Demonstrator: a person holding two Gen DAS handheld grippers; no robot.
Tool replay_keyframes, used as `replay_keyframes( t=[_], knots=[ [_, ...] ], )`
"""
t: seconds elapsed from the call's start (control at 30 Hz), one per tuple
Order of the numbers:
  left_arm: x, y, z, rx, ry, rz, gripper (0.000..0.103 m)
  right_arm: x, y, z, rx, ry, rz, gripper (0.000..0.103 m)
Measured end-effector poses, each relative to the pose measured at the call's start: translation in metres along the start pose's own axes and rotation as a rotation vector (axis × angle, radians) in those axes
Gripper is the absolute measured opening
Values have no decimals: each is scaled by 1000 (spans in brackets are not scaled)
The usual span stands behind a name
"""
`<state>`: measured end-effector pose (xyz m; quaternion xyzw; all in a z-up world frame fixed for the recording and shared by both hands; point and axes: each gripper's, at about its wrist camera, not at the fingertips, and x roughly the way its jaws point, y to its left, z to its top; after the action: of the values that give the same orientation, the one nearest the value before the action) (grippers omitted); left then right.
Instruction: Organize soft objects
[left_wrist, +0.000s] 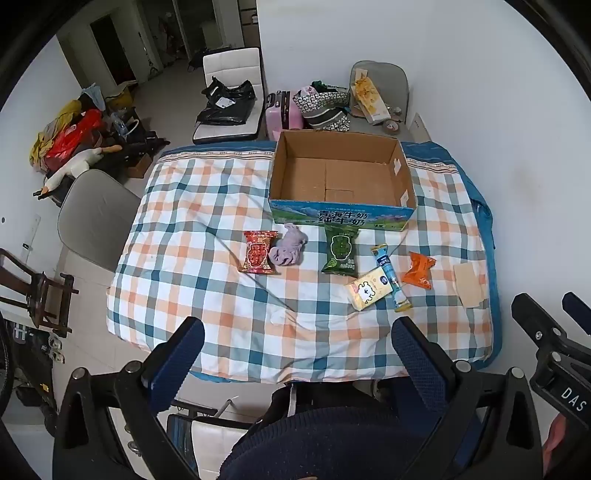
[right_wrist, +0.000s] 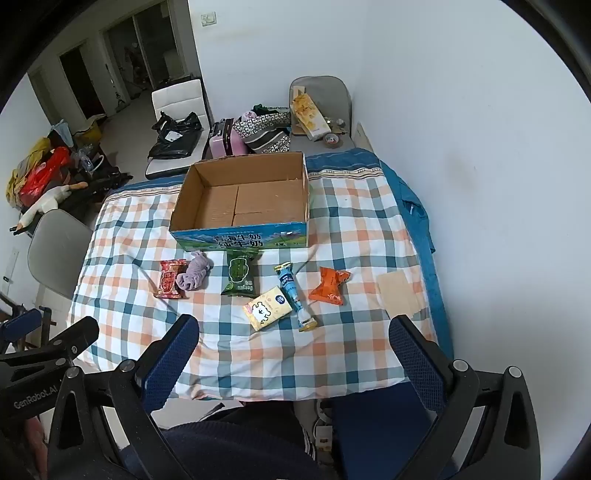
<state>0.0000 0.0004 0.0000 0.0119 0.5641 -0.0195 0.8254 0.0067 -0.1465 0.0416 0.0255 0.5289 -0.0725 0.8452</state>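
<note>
White walls and a cluttered floor frame a checked cloth (left_wrist: 207, 258) spread over the surface, with an open cardboard box (left_wrist: 341, 173) set at its far side, empty and facing up, most likely the bin for the soft things.

In front of it the items lie in a loose row, spaced for single picks: a red packet (left_wrist: 259, 252) touching a purple cloth bundle (left_wrist: 290, 245), a green packet (left_wrist: 340, 250) just beside the box wall, a yellow tissue pack (left_wrist: 369, 288) against a blue tube-shaped pouch (left_wrist: 390, 277), an orange packet (left_wrist: 419, 270), and a beige flat pad (left_wrist: 470, 284) near the right edge.

Both tools hover over the near edge, well apart from everything. The left tool (left_wrist: 297, 347) stands wide and holds nothing; the right tool (right_wrist: 295, 345) likewise.

Printing on the packets is too small to read. The surface's legs and the person's hands are hidden.
</note>
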Motion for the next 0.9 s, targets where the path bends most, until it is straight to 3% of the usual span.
replay_keyframes(
  t=[0.9],
  knots=[
    [-1, 3, 2, 3, -18, 17, 103, -4, 0, 4, 5, -9, 11, 103]
  ],
)
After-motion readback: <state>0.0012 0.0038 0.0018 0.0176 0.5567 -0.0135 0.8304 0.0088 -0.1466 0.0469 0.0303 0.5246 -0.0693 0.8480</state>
